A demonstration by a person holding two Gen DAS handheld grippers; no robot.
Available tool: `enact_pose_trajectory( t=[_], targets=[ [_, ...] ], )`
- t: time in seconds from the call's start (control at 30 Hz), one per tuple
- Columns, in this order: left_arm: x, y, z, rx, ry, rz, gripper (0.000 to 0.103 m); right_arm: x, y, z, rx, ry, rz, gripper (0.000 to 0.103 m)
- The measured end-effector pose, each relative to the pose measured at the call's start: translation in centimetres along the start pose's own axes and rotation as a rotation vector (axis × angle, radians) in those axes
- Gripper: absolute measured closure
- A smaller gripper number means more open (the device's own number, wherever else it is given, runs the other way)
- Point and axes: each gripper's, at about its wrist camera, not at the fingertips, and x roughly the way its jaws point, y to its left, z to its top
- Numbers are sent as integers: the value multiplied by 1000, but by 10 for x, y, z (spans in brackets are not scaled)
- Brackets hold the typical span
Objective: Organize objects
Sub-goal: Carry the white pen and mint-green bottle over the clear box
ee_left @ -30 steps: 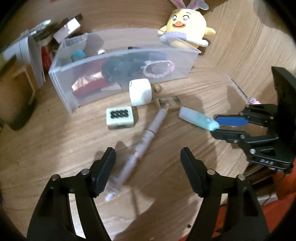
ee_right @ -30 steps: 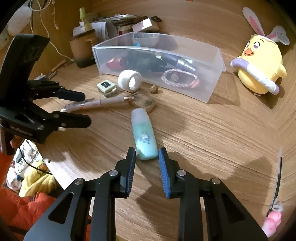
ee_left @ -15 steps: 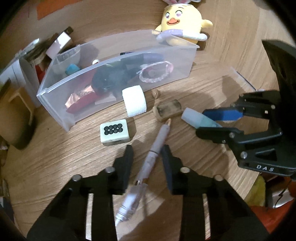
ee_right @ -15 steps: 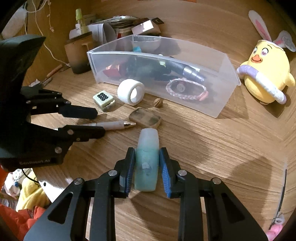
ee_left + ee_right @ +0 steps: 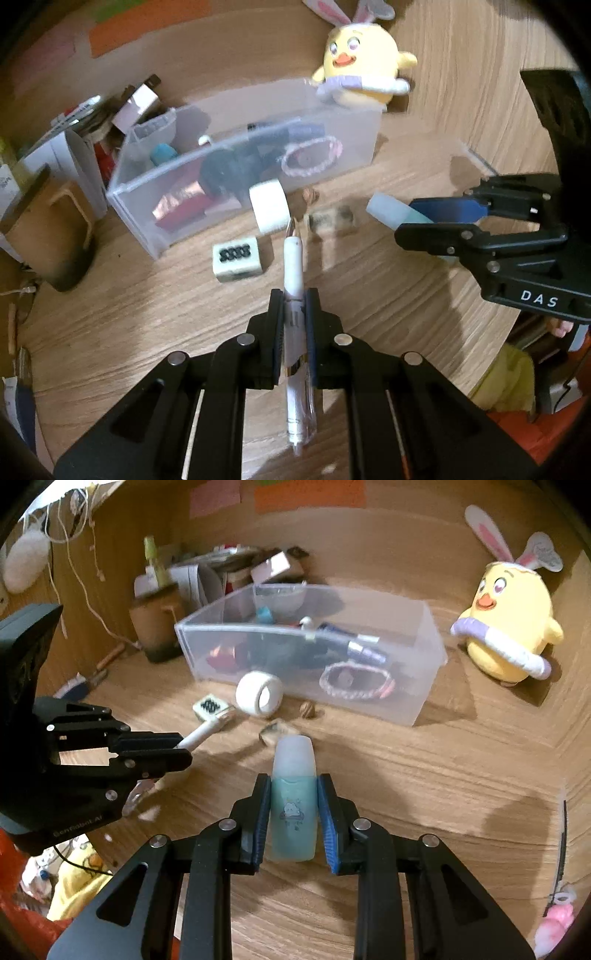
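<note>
My left gripper (image 5: 294, 295) is shut on a white pen (image 5: 293, 266), lifted off the wooden table, tip pointing toward the clear plastic bin (image 5: 155, 243). From the right wrist view the same left gripper (image 5: 183, 747) holds the pen (image 5: 207, 731) at the left. My right gripper (image 5: 293, 781) is shut on a teal bottle with a frosted cap (image 5: 294, 775), also raised; in the left wrist view that right gripper (image 5: 402, 218) and bottle (image 5: 391, 212) sit at the right. The bin (image 5: 424, 686) holds a bead bracelet (image 5: 354, 681) and several dark items.
On the table before the bin lie a white tape roll (image 5: 269, 210), a pale green tile with black dots (image 5: 238, 254), a small nut (image 5: 307, 709) and a clear brownish block (image 5: 332, 219). A yellow plush chick (image 5: 509, 627) stands right of the bin, boxes and a brown cup (image 5: 48, 229) left.
My left gripper has shut on the pen and lifted it off the table. The right gripper keeps its hold on the teal bottle and has raised it slightly.
</note>
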Motion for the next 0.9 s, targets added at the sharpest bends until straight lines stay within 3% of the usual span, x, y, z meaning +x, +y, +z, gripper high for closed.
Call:
enact_pose_trajectory(
  t=[0.43, 0.9],
  targets=[
    [-48, 21, 26, -95, -173, -14, 93, -22, -5, 27, 52, -125, -13, 80],
    [-68, 45, 58, -165, -284, -5, 93, -35, -25, 64, 96, -232, -47, 80]
  ],
)
